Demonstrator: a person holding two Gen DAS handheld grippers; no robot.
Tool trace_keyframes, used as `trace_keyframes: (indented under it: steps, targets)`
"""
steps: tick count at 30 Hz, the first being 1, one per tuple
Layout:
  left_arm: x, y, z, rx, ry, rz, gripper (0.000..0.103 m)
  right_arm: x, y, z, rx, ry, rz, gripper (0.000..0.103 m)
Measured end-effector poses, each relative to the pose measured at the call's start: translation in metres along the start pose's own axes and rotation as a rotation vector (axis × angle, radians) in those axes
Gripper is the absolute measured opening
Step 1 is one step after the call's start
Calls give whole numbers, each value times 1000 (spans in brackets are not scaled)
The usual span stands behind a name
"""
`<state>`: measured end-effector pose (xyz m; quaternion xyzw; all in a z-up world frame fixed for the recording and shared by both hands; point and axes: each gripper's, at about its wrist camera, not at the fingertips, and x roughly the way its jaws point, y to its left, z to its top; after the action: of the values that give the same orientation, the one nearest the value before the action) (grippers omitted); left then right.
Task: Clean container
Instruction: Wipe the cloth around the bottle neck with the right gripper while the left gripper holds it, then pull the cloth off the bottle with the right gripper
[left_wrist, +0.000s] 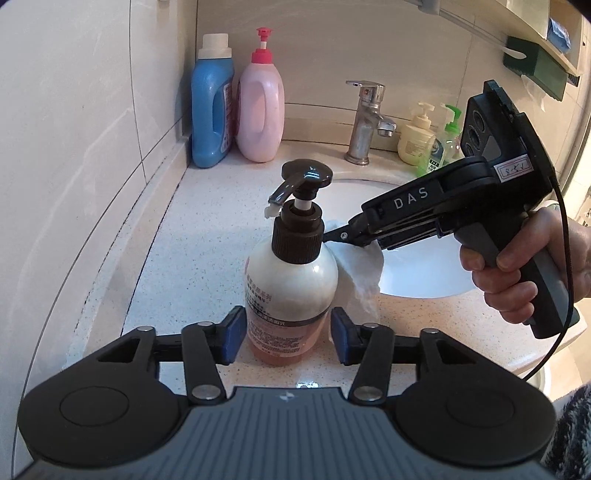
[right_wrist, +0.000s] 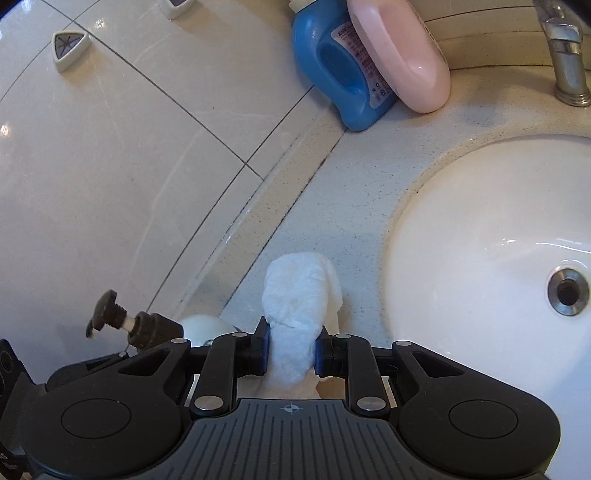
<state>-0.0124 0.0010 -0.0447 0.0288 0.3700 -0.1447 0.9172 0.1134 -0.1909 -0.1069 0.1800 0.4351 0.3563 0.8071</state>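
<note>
Your left tool (left_wrist: 286, 338) stands open around the pump bottle (left_wrist: 291, 280).
Your right tool (right_wrist: 290, 352) grips the white cloth (right_wrist: 295, 314) beside it on the tabletop (left_wrist: 207, 236).

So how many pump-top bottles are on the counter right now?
4: the brown-pump bottle between the left gripper's fingers, the pink one at the wall, and a cream one and green one right of the faucet. Others may be hidden.

A: Where's the pump bottle (left_wrist: 291, 291)?

B: Upright on the counter (left_wrist: 207, 236), just left of the sink (left_wrist: 417, 273). The left gripper (left_wrist: 286, 339) has its blue pads either side of the bottle, neither pressing it.

A: And the other gripper?

B: The right gripper (left_wrist: 341, 236), in a hand (left_wrist: 524, 266), pinches a white cloth (left_wrist: 364, 273) beside the bottle's neck.
</note>
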Motion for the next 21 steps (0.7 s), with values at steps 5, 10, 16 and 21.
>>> trace_keyframes:
  steps: [5, 10, 16, 21]
  targets:
    - [8, 0, 0, -4, -36, -18, 76, -13, -1, -3, 17, -35, 5, 24]
    - [25, -6, 6, 6, -61, -28, 77, -32, -2, -6, 22, -69, -8, 24]
    - [32, -9, 10, 6, -114, -8, 66, -62, -7, -9, 79, -137, -1, 24]
    - [27, -3, 8, -23, -163, -6, 65, -82, -18, -13, 174, -191, 35, 24]
